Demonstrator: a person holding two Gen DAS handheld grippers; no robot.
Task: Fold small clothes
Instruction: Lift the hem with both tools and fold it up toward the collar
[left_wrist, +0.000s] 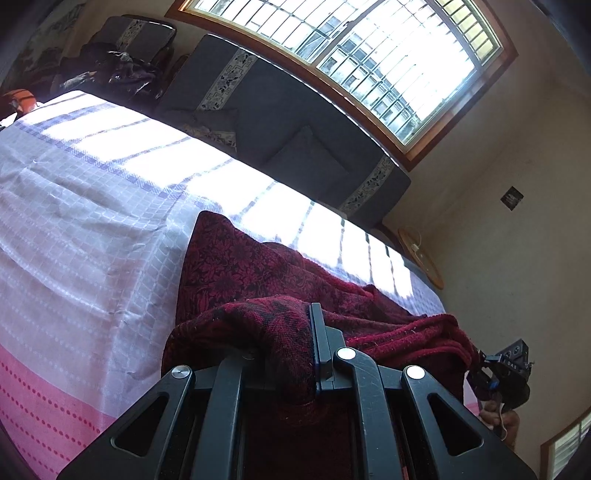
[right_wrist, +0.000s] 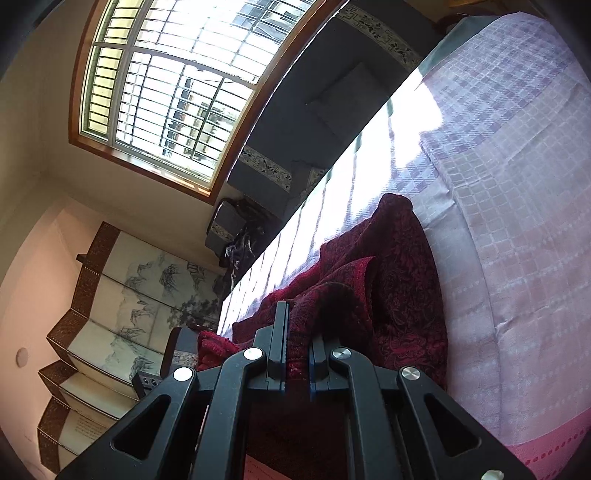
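A dark red patterned garment (left_wrist: 258, 273) lies on a bed covered by a lilac and pink checked sheet (left_wrist: 81, 229). My left gripper (left_wrist: 295, 354) is shut on a bunched edge of the garment, lifted above the bed; cloth hides its left finger. My right gripper (right_wrist: 297, 347) is shut on another edge of the same garment (right_wrist: 399, 280), with cloth pinched between its fingers. The right gripper also shows at the right edge of the left wrist view (left_wrist: 506, 373), holding the far end of the stretched hem.
A dark grey sofa with patterned trim (left_wrist: 280, 122) stands beyond the bed under a large barred window (left_wrist: 369, 55). A painted folding screen (right_wrist: 110, 314) stands by the wall. A round wooden item (left_wrist: 421, 254) sits by the bed's far corner.
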